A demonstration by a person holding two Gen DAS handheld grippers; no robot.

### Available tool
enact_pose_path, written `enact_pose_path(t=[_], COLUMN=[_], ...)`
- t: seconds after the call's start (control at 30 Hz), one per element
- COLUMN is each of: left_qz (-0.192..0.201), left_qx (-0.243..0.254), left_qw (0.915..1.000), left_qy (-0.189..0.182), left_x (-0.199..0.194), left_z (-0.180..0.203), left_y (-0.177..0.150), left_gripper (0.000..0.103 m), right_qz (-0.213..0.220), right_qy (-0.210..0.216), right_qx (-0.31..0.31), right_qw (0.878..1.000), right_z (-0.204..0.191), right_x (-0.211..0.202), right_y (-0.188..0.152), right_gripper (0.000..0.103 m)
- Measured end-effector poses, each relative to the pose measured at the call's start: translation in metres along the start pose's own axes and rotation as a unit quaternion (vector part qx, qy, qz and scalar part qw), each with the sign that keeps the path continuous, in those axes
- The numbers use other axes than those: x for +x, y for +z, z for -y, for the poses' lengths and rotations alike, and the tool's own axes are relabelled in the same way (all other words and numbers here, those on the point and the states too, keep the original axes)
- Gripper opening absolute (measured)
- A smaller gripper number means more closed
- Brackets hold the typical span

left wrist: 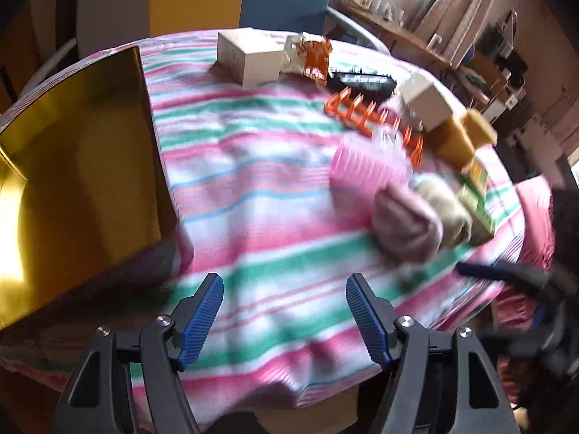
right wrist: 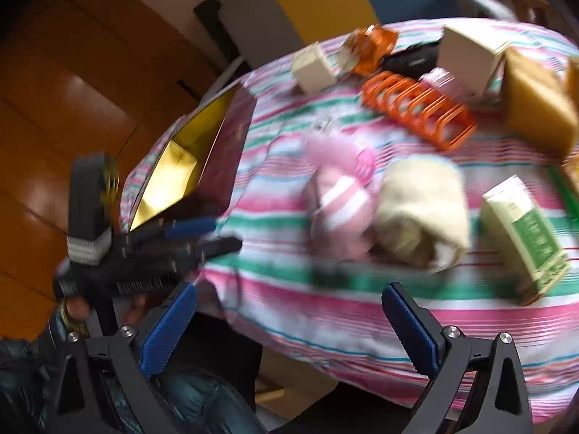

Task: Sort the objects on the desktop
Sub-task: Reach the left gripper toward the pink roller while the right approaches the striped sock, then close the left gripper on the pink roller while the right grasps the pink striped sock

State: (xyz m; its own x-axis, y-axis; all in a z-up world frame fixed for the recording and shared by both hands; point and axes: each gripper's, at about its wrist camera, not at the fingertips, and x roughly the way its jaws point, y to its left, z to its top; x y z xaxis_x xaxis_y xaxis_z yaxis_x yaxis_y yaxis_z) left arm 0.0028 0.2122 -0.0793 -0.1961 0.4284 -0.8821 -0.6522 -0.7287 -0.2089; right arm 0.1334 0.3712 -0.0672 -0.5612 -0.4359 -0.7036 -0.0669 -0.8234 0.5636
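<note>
A gold-lined open box (left wrist: 79,152) stands at the left of a table under a striped cloth (left wrist: 253,188); it also shows in the right wrist view (right wrist: 173,177). A pink ribbed cylinder (left wrist: 365,166), a pink rolled cloth (left wrist: 405,224) and a cream rolled cloth (left wrist: 448,209) lie to the right. In the right wrist view the pink roll (right wrist: 340,199) and the cream roll (right wrist: 423,209) lie ahead. My left gripper (left wrist: 284,316) is open and empty above the cloth's near edge. My right gripper (right wrist: 289,329) is open and empty at the table's near edge.
An orange rack (right wrist: 419,108), white boxes (left wrist: 249,58) (right wrist: 470,58), tan boxes (right wrist: 539,108), an orange snack packet (right wrist: 369,49), a black object (left wrist: 362,81) and a green-and-white carton (right wrist: 524,238) stand at the back and right. The left gripper shows at the left of the right wrist view (right wrist: 152,249).
</note>
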Motion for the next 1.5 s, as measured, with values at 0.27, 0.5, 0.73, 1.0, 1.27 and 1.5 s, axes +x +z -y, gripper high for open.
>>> enact_pose_path(t=[0.27,0.5,0.73,1.0,1.27,1.5], left_qz=[0.011,0.017,-0.002,-0.017,-0.076,-0.089], left_qx=[0.014,0.100,0.247,0.311,0.270,0.151], left_qw=[0.9991,0.9935,0.9676,0.9474,0.9528,0.9658], left_qy=[-0.040,-0.052,-0.054,-0.076,-0.116,-0.191], left_x=[0.016,0.025,0.038,0.045,0.078,0.069], left_z=[0.013,0.039,0.069,0.080,0.068,0.033], left_y=[0.076,0.105,0.101,0.100,0.098,0.079], left_gripper=[0.071,0.072,0.072,0.072,0.071,0.071], right_qz=[0.004,0.069,0.052,0.013,0.026,0.052], right_qy=[0.010,-0.029,-0.031,-0.034,-0.024,-0.013], right_qx=[-0.015,0.045,0.036,0.010,0.024,0.033], right_qw=[1.000,0.996,0.997,0.999,0.999,0.998], right_z=[0.002,0.052,0.063,0.056,0.061,0.063], right_x=[0.021,-0.010,-0.010,0.010,0.009,0.007], right_y=[0.020,0.041,0.039,0.033,0.033,0.031], right_gripper=[0.103,0.103,0.103,0.103,0.103,0.103])
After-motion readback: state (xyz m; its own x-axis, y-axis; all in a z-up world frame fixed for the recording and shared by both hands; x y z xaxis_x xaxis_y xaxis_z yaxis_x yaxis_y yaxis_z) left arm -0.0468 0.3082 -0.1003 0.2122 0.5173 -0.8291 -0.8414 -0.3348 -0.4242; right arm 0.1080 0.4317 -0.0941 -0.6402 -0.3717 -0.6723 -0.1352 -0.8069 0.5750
